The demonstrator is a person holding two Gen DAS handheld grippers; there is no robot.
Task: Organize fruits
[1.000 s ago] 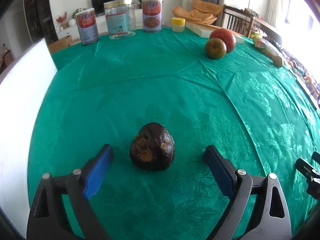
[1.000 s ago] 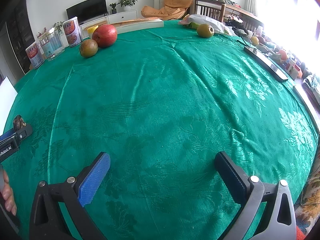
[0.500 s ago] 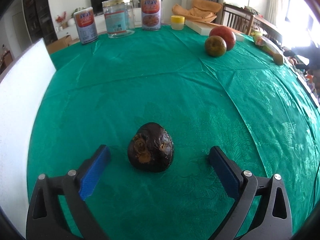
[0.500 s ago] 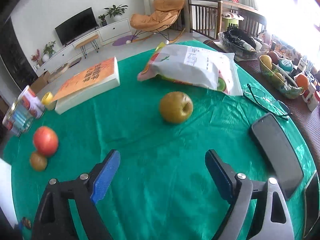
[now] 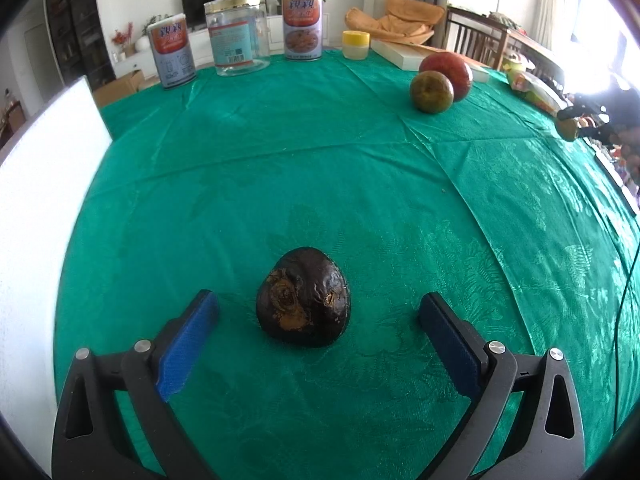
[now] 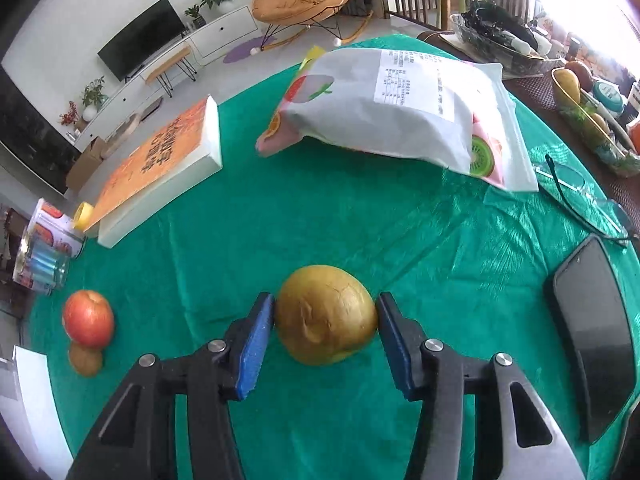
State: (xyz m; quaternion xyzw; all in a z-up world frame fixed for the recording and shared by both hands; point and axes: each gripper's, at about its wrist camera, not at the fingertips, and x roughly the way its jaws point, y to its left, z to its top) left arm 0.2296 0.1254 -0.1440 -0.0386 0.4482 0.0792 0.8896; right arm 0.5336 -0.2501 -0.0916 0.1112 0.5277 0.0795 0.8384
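Pinching round yellow-brown pear (image 6: 326, 314) low-centre with right tool (image 6: 325, 334); left tool (image 5: 316, 332) wide around dark wrinkled fruit (image 5: 303, 297); risked slipping on smooth skin.

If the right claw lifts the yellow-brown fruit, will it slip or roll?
The yellow-brown fruit looks round and smooth, so it may roll if released. The right claw presses both sides near its widest part, so slipping seems unlikely.

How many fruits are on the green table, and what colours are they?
Red: 1, the apple
Yellow-brown: 1, the pear between the right gripper pads
Green-brown: 1, the small fruit touching the apple
Dark brown: 1, the wrinkled fruit in front of the open left gripper
Total: 4
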